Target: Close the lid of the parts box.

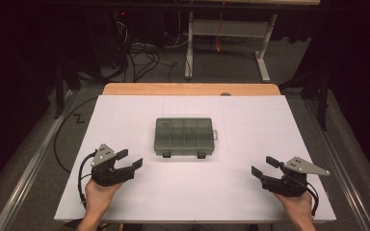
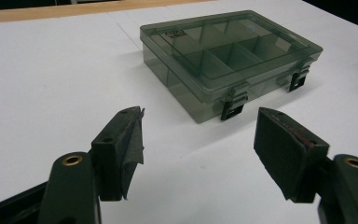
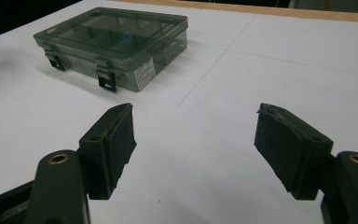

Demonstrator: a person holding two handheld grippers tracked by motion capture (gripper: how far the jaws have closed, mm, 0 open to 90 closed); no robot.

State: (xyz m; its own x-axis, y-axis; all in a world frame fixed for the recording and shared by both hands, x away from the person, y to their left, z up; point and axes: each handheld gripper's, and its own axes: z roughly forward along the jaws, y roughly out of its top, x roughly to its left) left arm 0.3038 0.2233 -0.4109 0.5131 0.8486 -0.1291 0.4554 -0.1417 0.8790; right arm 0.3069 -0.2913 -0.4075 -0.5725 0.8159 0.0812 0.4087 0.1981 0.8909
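Both tongs spread, nothing between the jaws: left gripper (image 1: 131, 160) and right gripper (image 1: 260, 166) sit near-side of the compartment box (image 1: 185, 136), well apart from it. Box lies closed mid-table (image 1: 250, 192), two latches (image 1: 166, 154) facing me. Likely step: approach level, one pad per latch, no shoving.

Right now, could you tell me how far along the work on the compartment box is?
Nothing looks done yet: the compartment box sits closed mid-table, both front latches down. In hand: the left hand-held gripper and right hand-held gripper rest open and empty either side of it, apart from it. Left, probably: reaching in, undoing the latches and lifting the lid.
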